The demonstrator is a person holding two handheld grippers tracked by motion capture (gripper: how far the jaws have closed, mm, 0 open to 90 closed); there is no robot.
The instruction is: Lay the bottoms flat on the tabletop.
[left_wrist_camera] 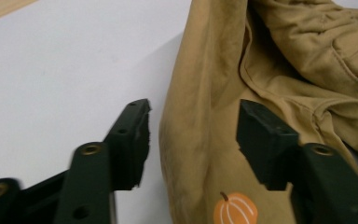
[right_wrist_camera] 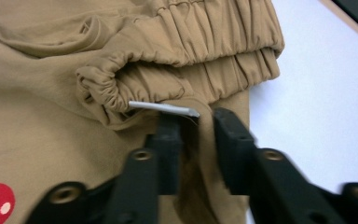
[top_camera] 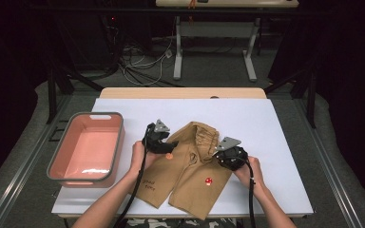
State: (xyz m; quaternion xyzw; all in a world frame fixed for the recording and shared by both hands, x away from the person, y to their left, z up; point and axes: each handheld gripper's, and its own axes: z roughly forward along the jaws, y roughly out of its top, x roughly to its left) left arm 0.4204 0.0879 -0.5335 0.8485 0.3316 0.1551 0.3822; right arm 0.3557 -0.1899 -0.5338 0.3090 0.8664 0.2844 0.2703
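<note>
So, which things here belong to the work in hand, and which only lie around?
In the work:
- tan shorts
- left gripper, jaws apart astride the shorts' edge
- right gripper, jaws narrow, fabric fold between them

Lying about:
- pink tray, to the left
- second table at the back
- floor cables

Premises: a recording lab or studio. Evidence: black curtains (top_camera: 9, 57) enclosing the space, loose cables (top_camera: 142, 61) on the grey floor, a white-covered tabletop (top_camera: 275, 142), a height-adjustable desk frame (top_camera: 214, 47) behind.
</note>
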